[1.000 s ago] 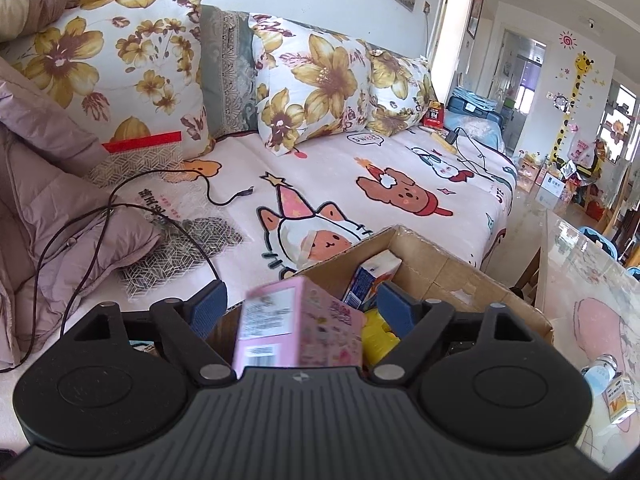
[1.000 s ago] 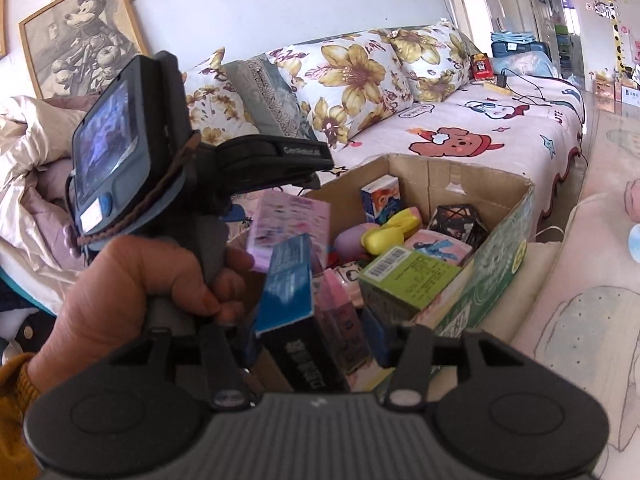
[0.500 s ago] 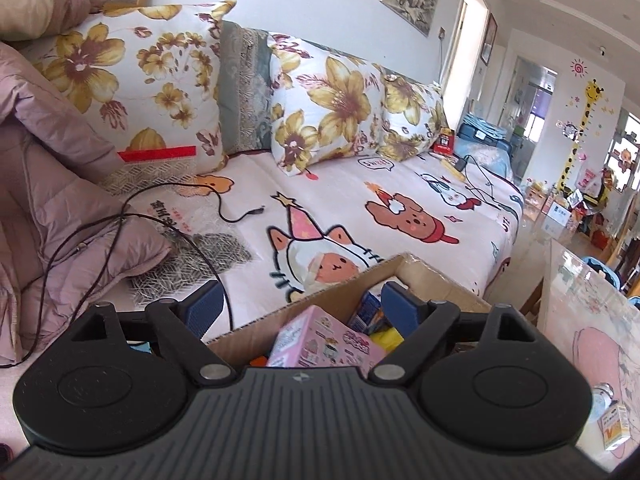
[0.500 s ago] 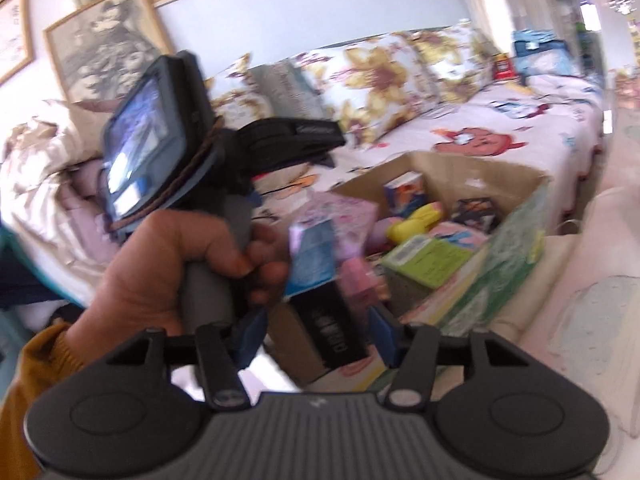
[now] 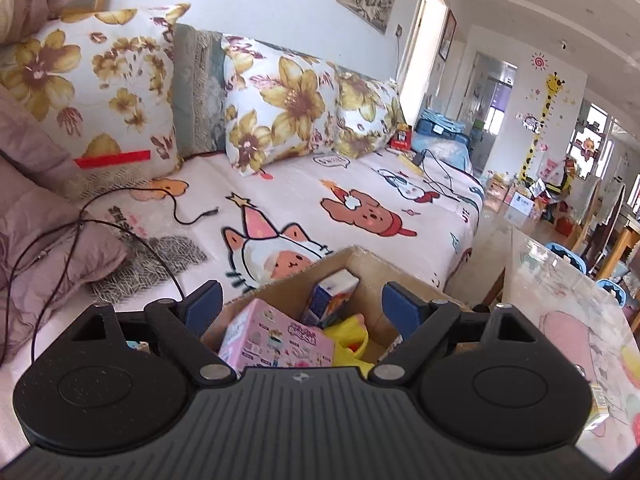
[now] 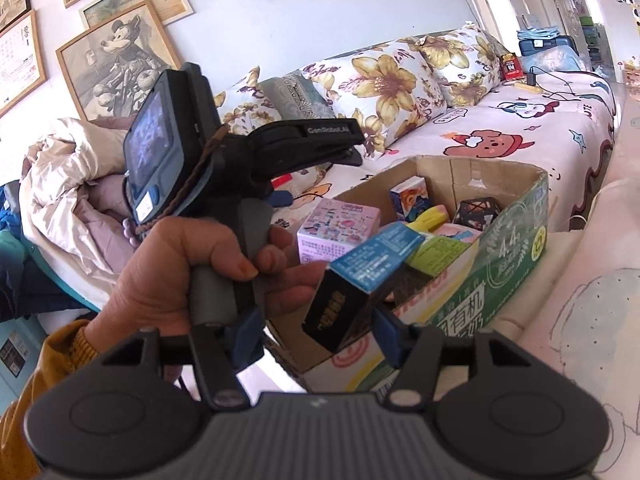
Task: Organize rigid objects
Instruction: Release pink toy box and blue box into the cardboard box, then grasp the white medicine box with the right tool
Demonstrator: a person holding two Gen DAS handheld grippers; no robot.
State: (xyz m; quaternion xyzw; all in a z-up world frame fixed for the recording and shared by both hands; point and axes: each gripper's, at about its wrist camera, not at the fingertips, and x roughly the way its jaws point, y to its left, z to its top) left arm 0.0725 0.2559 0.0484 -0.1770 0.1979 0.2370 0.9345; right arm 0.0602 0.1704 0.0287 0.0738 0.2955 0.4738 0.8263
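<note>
While the left gripper (image 5: 300, 304) hangs above the cardboard box (image 6: 516, 240), its jaws stand wide apart and grip nothing. The pink box (image 5: 276, 340) lies inside the cardboard box at its left end, below and between the blue fingers (image 5: 204, 304) without touching them. In the right wrist view the same pink box (image 6: 340, 228) rests upright at the box's left wall.

The right gripper (image 6: 320, 324) also stands with jaws spread. A black-and-blue carton (image 6: 360, 284) lies tilted between them, its black end over the near rim of the cardboard box and its blue face pointing inward. The right finger (image 6: 390, 332) sits just beside the carton; whether it touches cannot be told. The left finger (image 6: 248, 332) is clearly apart from it.

Inside the cardboard box, behind the pink box, are a small blue-and-white carton (image 6: 410, 198), a yellow toy (image 6: 430, 216), a dark geometric box (image 6: 478, 214) and a green box (image 6: 440, 256). The left hand (image 6: 192, 272) grips the left gripper's handle beside the box's left end.
</note>
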